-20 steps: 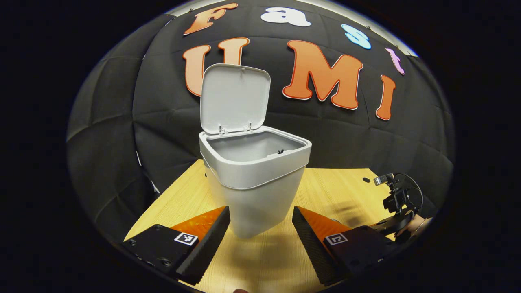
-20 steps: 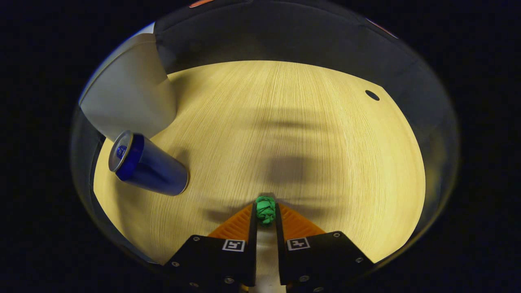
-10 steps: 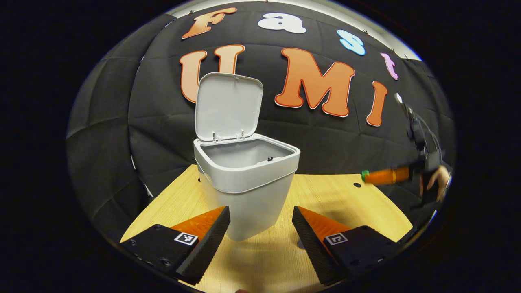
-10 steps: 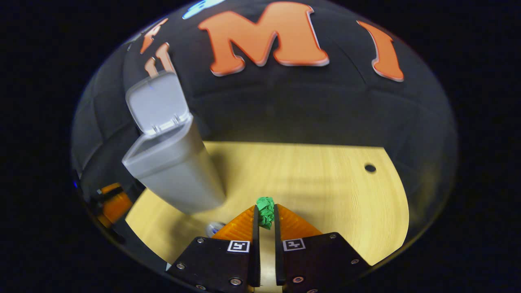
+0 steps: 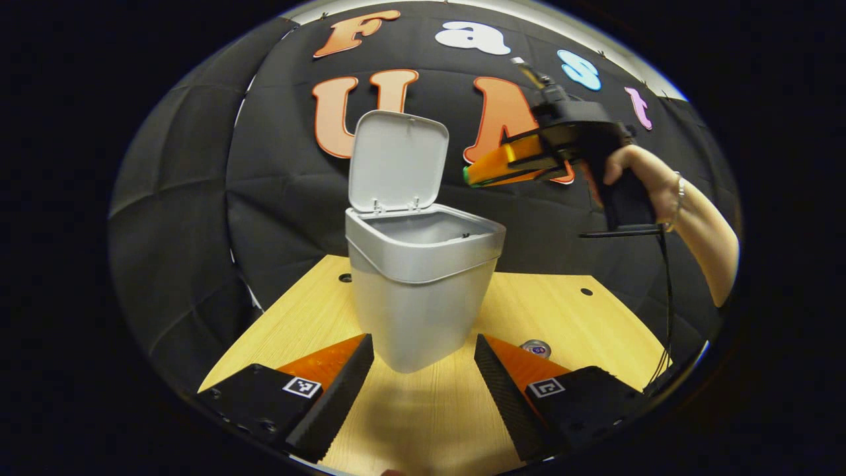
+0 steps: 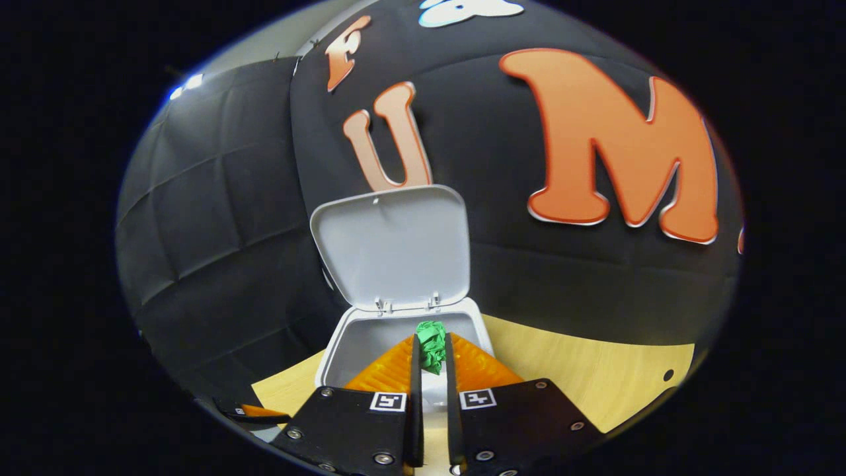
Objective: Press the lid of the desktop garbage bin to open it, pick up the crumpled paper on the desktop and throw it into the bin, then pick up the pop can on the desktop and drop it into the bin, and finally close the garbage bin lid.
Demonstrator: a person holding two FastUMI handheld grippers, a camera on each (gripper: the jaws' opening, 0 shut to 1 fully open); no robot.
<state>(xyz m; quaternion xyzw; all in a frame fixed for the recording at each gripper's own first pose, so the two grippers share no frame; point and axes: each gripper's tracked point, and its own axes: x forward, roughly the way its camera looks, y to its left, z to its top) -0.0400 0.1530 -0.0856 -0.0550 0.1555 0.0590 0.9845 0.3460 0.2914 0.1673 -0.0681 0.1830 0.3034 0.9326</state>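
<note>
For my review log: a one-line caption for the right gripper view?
Right tool carries green crumpled paper over the open bin.

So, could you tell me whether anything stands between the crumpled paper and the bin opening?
Nothing visible does. The lid stands upright behind the opening of the bin, and the right gripper holds the crumpled paper above it.

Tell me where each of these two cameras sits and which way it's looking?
Left gripper view: rides on the left gripper, low over the table, facing the open bin; its own two fingers spread apart below, plus the right gripper and a hand.
Right gripper view: rides on the right gripper, high, looking down into the bin; its fingers pinch the green crumpled paper.
Shared: bin, raised lid, table.
</note>
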